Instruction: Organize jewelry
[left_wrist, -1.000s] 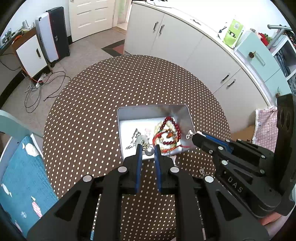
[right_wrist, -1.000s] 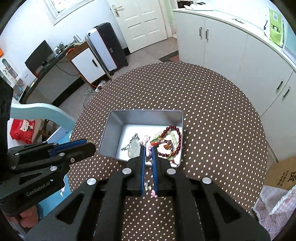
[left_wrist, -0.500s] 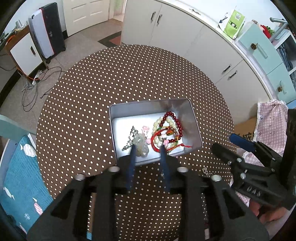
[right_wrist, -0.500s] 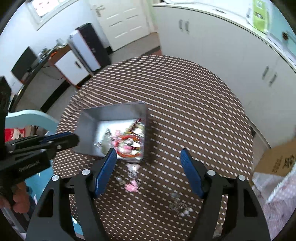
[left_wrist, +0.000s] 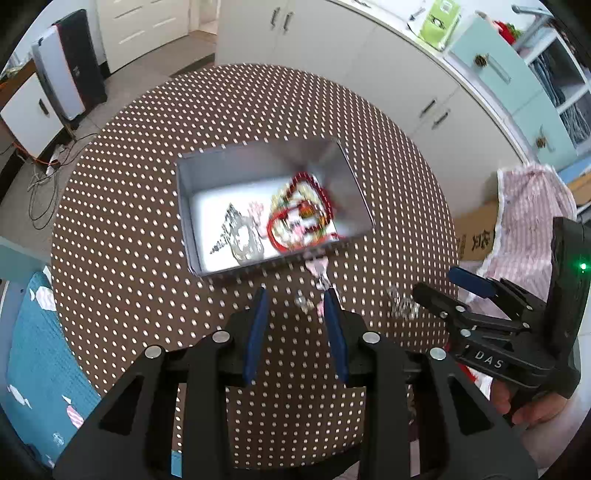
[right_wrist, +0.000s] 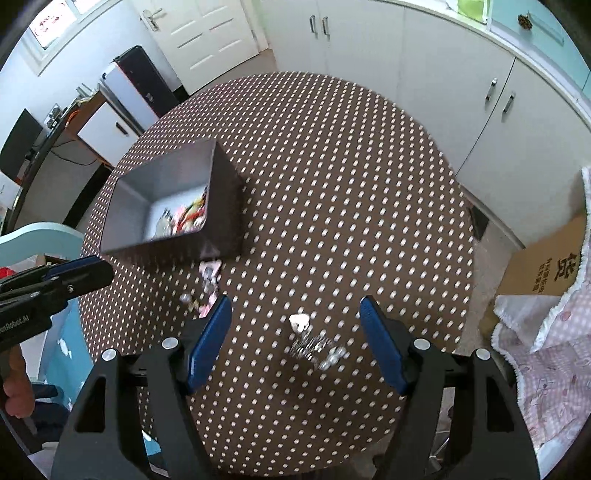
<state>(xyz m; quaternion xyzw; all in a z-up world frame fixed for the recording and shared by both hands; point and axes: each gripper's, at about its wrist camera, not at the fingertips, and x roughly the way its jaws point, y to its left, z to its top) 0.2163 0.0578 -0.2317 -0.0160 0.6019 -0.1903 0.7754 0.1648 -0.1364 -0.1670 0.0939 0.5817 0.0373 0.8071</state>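
Note:
A grey metal box (left_wrist: 192, 177) (right_wrist: 225, 206) stands on the brown dotted round table (left_wrist: 129, 147) (right_wrist: 351, 166). It holds red bead bracelets (left_wrist: 306, 218) and a silver pendant (left_wrist: 240, 240). A pink and silver piece (left_wrist: 319, 269) (right_wrist: 208, 273) lies on the table just in front of the box. A silver chain with a white charm (right_wrist: 310, 336) (left_wrist: 402, 304) lies further right. My left gripper (left_wrist: 295, 301) is open and empty, above the pink piece. My right gripper (right_wrist: 295, 310) is wide open and empty, over the silver chain.
White cabinets (right_wrist: 406, 55) line the far side. A blue chair cushion (left_wrist: 40, 350) is at the table's left edge. A cardboard box (right_wrist: 546, 266) and pink cloth (right_wrist: 546, 350) lie on the right. A black and white appliance (left_wrist: 70, 70) stands far left.
Both grippers let go over the box, opened and drew back toward the near table edge. The right one swung right over the silver chain. The silver pendant now lies in the box.

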